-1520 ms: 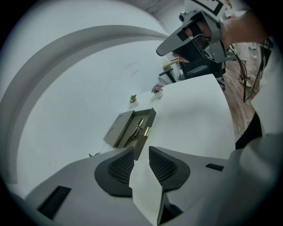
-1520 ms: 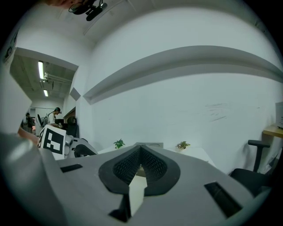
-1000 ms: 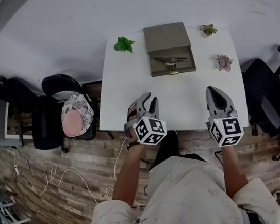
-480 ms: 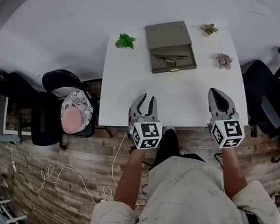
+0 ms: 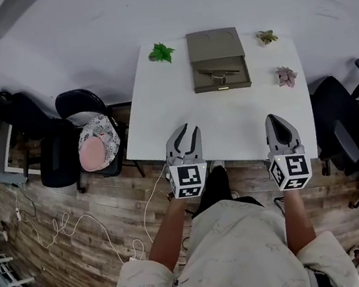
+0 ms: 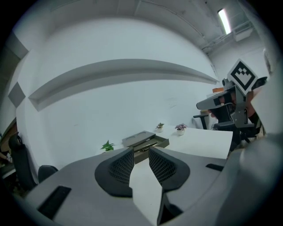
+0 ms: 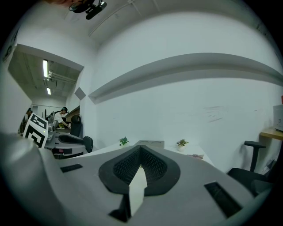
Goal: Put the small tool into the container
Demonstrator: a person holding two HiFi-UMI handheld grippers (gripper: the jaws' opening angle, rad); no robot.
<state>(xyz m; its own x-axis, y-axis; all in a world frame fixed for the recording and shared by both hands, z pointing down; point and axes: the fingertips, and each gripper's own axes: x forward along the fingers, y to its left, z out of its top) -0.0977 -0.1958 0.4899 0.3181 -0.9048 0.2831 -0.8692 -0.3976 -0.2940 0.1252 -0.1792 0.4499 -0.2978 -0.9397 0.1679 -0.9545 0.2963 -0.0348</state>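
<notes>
The container (image 5: 217,60), a flat olive box with a closed part at the back and an open tray at the front, is set at the far middle of the white table (image 5: 230,122). Its open tray is turned towards the person, so that it can be reached from the near edge. The small tool (image 5: 217,74), a slim metal piece, is seen lying across that tray, inside the container's walls, so the task is judged to be done or all but done. Whether the tool lies quite flat cannot be made out. A green plant (image 5: 161,53), a potted plant (image 5: 267,37) and a purple plant (image 5: 286,78) are kept to the sides, apart from the container, and the middle of the table is thus left free for a straight approach. Both tongs are held low over the near edge of the table, well apart from the container and from each other, which is read as a resting stance and not a reach. The left tongs (image 5: 187,130) are held with the jaws apart and nothing between them. In the left gripper view only bare table and the distant container are seen through the gap. The right tongs (image 5: 277,117) are closed tip to tip on nothing, as suits a hand for which no work is judged to be at hand.
</notes>
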